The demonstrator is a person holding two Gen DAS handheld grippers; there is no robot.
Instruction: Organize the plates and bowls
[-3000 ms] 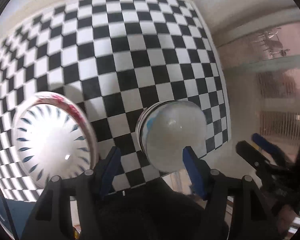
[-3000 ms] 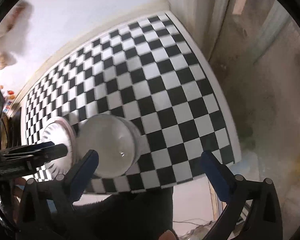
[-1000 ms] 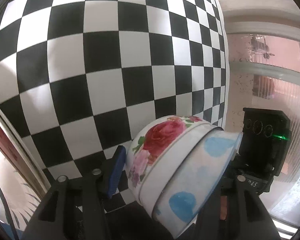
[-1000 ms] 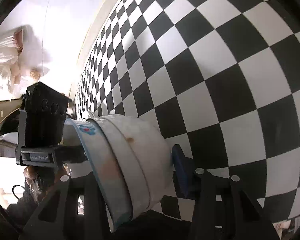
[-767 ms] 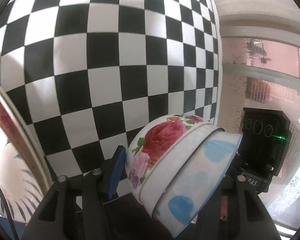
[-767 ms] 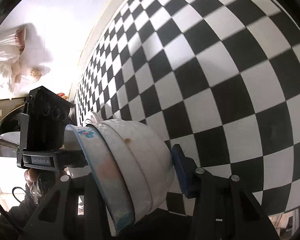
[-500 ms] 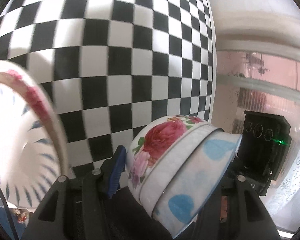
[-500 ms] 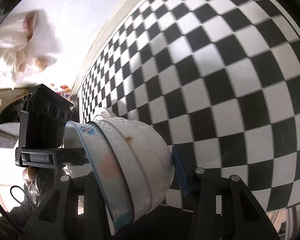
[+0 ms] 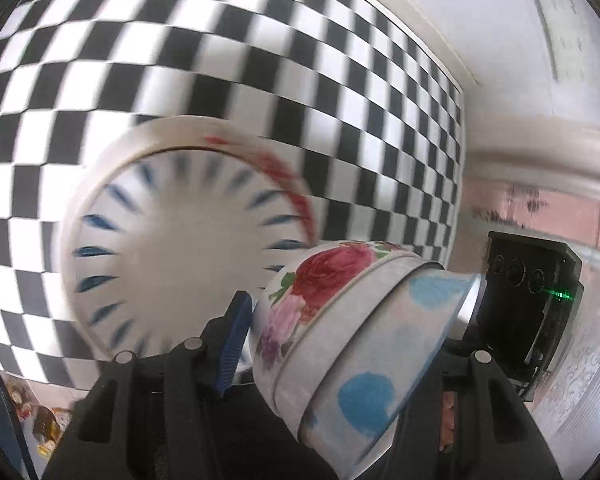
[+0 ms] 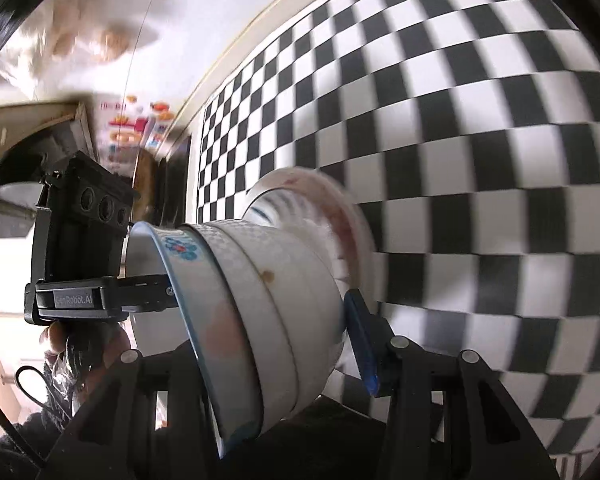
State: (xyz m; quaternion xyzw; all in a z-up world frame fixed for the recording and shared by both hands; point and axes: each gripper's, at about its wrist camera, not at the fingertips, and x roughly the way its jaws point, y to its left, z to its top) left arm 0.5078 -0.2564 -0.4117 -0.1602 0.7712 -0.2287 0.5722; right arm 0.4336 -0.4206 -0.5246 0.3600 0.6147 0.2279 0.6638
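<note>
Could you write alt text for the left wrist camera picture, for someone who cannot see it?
A stack of bowls, roses on one and blue spots on another, sits tilted between the left gripper fingers. Behind lies a blurred plate on a checkered table; the right gripper is alongside.

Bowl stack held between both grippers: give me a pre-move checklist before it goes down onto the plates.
1. Left gripper clamped on the nested bowl stack: ok, the blue pad presses the rose bowl.
2. Right gripper clamped on the same stack: ok, its blue pad sits against the base.
3. Bowls nested snugly: ok, the rims sit flush, though the stack is tilted on its side.
4. Plate pile on the checkered table free of things: ok.
5. Stack lined up over the plate pile: cannot tell, both views are blurred.
6. Stack upright for setting down: not ok.
</note>
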